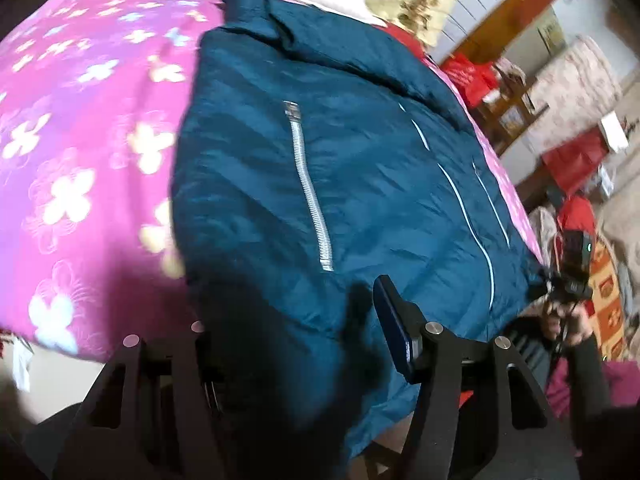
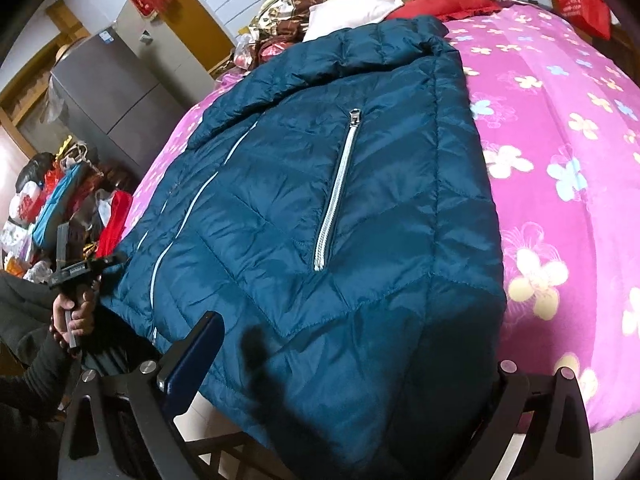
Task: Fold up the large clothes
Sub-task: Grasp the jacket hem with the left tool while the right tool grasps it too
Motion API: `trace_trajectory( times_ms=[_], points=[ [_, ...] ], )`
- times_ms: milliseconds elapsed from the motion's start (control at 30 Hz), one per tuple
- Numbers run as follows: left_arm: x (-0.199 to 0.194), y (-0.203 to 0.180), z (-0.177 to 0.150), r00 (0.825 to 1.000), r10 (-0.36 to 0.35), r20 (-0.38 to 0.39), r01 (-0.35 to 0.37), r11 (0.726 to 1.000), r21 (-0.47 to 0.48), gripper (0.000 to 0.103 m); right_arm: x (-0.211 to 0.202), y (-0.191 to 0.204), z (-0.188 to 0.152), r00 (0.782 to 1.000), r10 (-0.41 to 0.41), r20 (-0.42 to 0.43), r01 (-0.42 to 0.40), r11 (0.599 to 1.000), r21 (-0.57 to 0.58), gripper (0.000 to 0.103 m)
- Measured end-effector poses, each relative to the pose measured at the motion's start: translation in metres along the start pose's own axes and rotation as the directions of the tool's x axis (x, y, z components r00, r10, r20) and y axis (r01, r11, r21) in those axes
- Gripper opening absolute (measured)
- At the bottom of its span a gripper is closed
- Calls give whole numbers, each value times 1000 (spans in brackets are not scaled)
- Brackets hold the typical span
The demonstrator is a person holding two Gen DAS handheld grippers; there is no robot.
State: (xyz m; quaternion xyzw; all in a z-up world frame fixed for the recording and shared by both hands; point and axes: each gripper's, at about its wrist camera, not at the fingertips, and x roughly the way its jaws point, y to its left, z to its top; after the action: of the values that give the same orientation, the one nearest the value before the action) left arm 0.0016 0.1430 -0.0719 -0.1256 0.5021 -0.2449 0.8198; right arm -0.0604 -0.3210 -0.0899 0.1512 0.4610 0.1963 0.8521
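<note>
A dark teal padded jacket [image 1: 312, 184] lies spread front-up on a bed with a pink flowered cover [image 1: 80, 140], its hem hanging over the near edge. It has silver pocket zips [image 1: 308, 192]. My left gripper [image 1: 292, 320] is open around the hem; one blue-padded finger [image 1: 394, 328] shows, the other is hidden under the cloth. In the right wrist view the jacket [image 2: 320, 200] fills the middle, on the pink cover [image 2: 560, 160]. My right gripper [image 2: 348, 360] is open around the hem, with one finger [image 2: 196, 360] showing. The left gripper also shows there [image 2: 84, 270].
A white pillow [image 2: 356, 10] and a red cushion [image 2: 440, 4] lie beyond the collar. A grey fridge [image 2: 116, 92] and heaped bags [image 2: 52, 208] stand left of the bed. The other hand-held gripper [image 1: 572, 280] shows at the right, beside red bags [image 1: 576, 160].
</note>
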Motion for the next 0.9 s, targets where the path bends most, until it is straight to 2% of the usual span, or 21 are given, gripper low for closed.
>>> trace_trajectory(
  times_ms=[33,67,100,167,233,300,433,500,633,733,900],
  points=[
    [-2,-4,-1,1000,18,7,-18,1000,23,47,1,0,1,1000,-8,1,8,1000,-4,92],
    [-4,-5,-2,999,31,11,-32,999,30,43,1,0,2,1000,-10,1,11,1000,-6,89],
    [-6,-5,-3,998,61,16,-62,998,30,29,1,-1,2,1000,-6,4,6,1000,0,84],
    [-9,1,-6,994,105,5,-106,994,17,25,-1,-6,0,1000,-1,9,1,999,32,65],
    [-9,2,-11,994,107,4,-107,994,18,25,-3,-10,-1,1000,-14,12,13,998,56,40],
    [-5,-2,-13,992,122,12,-122,992,38,25,0,-10,-1,1000,-1,1,1,999,51,35],
    [-1,-7,-12,995,95,24,-96,993,61,44,2,-9,2,1000,-6,22,4,999,54,35],
    [-1,-8,-12,996,80,30,-81,995,58,48,3,-14,4,999,19,31,-22,996,84,35],
    [-1,-6,-12,996,76,45,-77,997,27,48,3,-14,3,999,20,32,-23,996,84,35],
    [-2,-8,-14,993,103,64,-104,994,26,48,2,-11,2,999,-4,41,1,997,75,35],
    [3,-22,-15,980,188,64,-192,979,72,48,3,1,2,995,-93,32,91,995,38,35]
  ],
)
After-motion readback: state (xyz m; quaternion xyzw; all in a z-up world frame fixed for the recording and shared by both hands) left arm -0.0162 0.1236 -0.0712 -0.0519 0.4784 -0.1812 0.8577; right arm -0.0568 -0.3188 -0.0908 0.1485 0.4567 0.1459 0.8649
